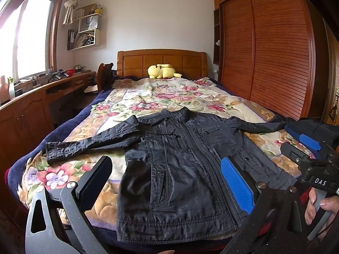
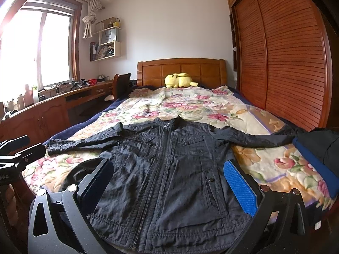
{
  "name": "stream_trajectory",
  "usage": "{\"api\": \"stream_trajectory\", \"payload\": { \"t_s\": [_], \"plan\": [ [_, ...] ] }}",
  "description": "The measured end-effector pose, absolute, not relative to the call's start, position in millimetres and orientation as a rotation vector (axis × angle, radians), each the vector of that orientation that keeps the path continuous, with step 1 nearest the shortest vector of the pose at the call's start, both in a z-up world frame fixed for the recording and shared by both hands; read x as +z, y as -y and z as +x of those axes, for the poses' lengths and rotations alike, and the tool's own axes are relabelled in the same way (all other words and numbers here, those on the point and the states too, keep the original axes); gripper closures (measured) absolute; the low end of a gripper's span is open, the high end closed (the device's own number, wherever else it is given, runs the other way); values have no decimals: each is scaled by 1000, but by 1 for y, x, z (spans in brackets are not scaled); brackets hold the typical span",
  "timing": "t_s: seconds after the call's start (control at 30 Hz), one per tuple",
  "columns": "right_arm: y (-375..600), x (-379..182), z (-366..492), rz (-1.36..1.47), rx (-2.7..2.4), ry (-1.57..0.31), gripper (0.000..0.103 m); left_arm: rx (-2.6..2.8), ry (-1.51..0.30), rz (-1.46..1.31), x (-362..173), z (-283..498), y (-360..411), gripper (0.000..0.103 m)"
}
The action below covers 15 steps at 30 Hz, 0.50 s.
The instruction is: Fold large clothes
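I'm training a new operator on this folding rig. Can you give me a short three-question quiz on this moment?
1. True or false: the black jacket is zipped shut and lies front up.
2. Where do its sleeves lie? A) folded over the chest B) spread out to both sides C) tucked underneath
3. Fill in: near the headboard lies a yellow ____.

Key: 1 true; 2 B; 3 plush toy. Both the left gripper and right gripper are open, holding nothing.
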State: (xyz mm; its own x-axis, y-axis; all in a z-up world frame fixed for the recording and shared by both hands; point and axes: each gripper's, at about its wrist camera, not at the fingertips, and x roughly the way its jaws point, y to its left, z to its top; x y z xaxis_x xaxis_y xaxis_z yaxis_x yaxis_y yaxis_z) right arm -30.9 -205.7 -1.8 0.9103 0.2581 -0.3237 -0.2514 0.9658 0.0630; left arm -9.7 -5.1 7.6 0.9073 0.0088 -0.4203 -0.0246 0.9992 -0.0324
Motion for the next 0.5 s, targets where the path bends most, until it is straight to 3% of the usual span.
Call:
{"api": "stream_trajectory", "payload": {
  "t_s": [0.5],
  "plan": [
    [206,-3,-31,27,267,-342,0,27,-436,-43,6,-9,3,0]
  ]
}}
